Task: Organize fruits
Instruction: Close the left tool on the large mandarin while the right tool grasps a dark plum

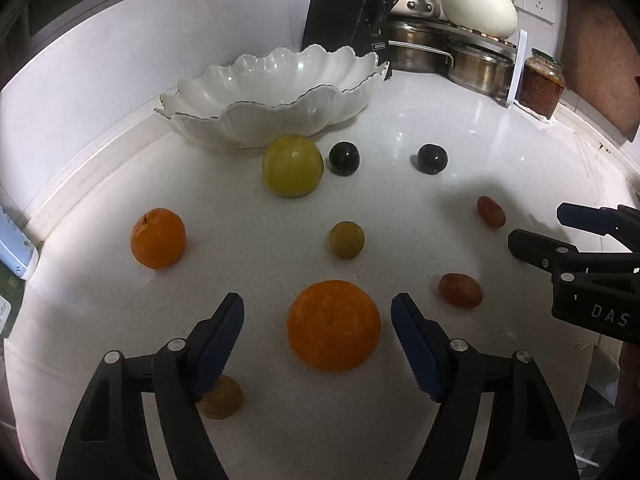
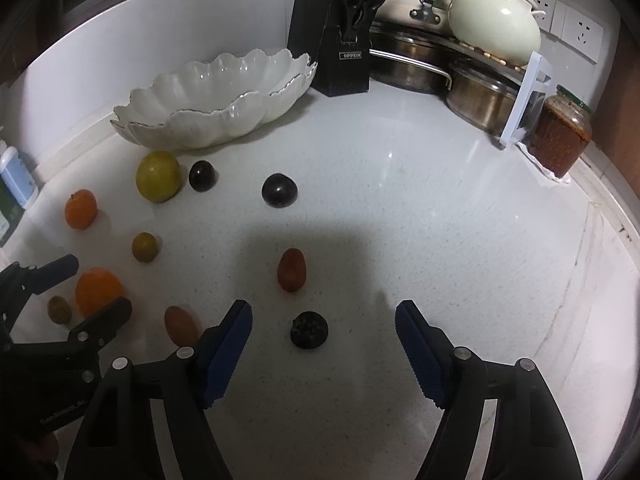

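in the left wrist view our left claw [image 1: 318,344] points down at the white worktop [image 1: 400,208] with its jaws apart, and a large orange [image 1: 334,325] sits between the blue pads without either pad touching it. a small brownish fruit [image 1: 222,400] lies half hidden under the left finger. farther off we see a smaller orange [image 1: 158,238] to the left, a small green fruit [image 1: 346,239], a big yellow-green fruit [image 1: 292,166] just in front of the scalloped white bowl [image 1: 224,116], two dark plums [image 1: 344,158] beside it, and two reddish oval fruits [image 1: 460,290] toward the right, where our right claw [image 1: 540,226] enters from the edge. in the right wrist view the right claw [image 2: 324,334] is likewise spread, with a dark wrinkled fruit [image 2: 309,329] lying on the worktop between its pads, clear of both. a reddish oval fruit [image 2: 292,270] lies just beyond it and another [image 2: 181,324] beside the left finger. the bowl [image 2: 180,132] stands empty at the back wall, next to a black knife block [image 2: 340,56], steel pots [image 2: 476,100] and a jar [image 2: 562,140].
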